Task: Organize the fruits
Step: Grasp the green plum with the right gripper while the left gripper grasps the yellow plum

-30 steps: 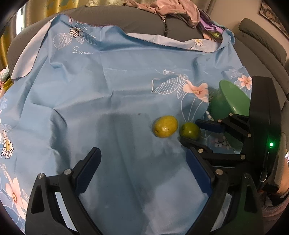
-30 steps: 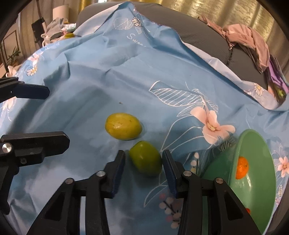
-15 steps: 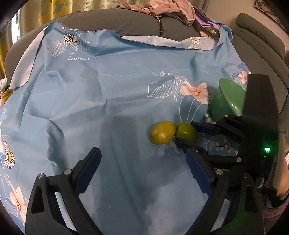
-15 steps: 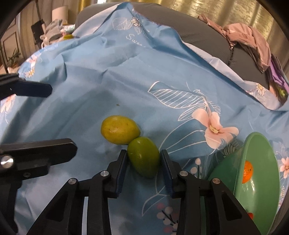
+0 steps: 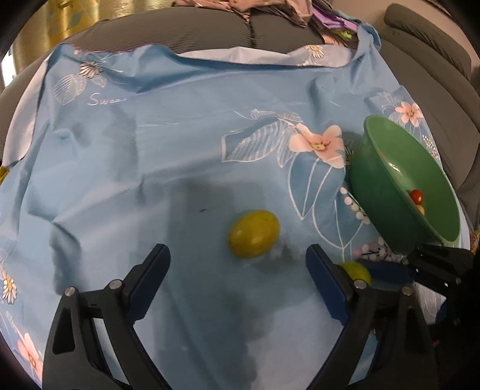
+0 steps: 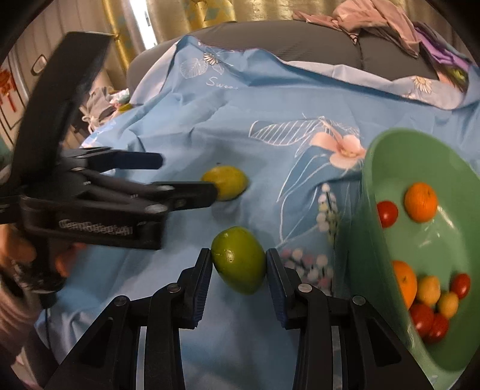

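A green fruit [image 6: 238, 259] sits between the blue pads of my right gripper [image 6: 238, 271], which is shut on it just above the blue floral cloth [image 6: 270, 114]. To its right stands a tilted green bowl [image 6: 366, 180] holding oranges, tomatoes and small yellow fruits. A yellow-green fruit [image 5: 254, 234] lies on the cloth just beyond the tips of my left gripper [image 5: 237, 264]. Those jaws are wide and closing, with no pad touching the fruit. In the right wrist view the left gripper [image 6: 189, 177] reaches in from the left toward that yellow-green fruit [image 6: 228, 183].
The cloth covers a grey sofa [image 5: 210, 36]. A pile of clothes [image 6: 375, 18] lies on its back. A grey armchair [image 5: 426, 45] stands behind the green bowl [image 5: 375, 192]. A person's hand [image 6: 18, 255] holds the left gripper at the lower left.
My right gripper shut on the green fruit and carried it away from the yellow-green one, toward the bowl. My left gripper moved in on the yellow-green fruit.
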The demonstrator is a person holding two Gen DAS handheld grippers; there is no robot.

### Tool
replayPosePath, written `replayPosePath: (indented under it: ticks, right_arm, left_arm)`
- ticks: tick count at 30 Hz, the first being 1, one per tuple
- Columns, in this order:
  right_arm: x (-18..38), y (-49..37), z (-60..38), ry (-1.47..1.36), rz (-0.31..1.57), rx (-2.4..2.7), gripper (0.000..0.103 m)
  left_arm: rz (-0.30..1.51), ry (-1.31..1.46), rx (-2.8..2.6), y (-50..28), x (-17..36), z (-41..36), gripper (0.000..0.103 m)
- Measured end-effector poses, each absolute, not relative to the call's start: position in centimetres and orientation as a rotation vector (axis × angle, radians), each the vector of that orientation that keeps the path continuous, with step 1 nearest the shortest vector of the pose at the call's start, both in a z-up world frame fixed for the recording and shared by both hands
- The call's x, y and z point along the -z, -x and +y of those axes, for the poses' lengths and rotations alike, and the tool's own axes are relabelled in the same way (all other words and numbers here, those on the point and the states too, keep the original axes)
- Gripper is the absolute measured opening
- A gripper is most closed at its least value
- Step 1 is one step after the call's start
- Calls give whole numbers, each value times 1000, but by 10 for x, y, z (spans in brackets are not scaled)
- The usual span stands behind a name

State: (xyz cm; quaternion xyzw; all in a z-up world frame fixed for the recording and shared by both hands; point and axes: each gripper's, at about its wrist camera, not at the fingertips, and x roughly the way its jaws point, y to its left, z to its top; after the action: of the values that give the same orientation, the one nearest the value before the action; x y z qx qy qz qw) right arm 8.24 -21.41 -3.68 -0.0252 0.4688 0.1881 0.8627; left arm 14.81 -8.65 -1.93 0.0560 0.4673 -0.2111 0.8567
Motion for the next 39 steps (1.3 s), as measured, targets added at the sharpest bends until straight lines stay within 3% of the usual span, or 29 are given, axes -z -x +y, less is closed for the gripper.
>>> replayPosePath:
  ticks: [4, 9, 17, 20, 26, 39]
  right_arm:
    - [37, -80, -218, 11, 971, -411, 38]
    - [39, -78, -220, -7, 968, -420, 38]
    - [39, -76, -221, -21, 965, -426, 38]
    - [39, -76, -220, -20, 969, -423, 38]
    - [39, -75, -221, -24, 972, -420, 38]
    - [40, -78, -222, -28, 976, -413, 38]
  left_arm:
    - [994, -153, 444, -153, 28, -98, 77]
    - [985, -192, 440, -160, 33, -106, 75]
    - [973, -259, 455, -167, 37, -121, 51]
    - [989, -268, 460, -169, 41, -123, 47]
    - [985, -297, 440, -170, 43, -125, 40]
    - [998, -268, 438, -165, 40, -117, 40]
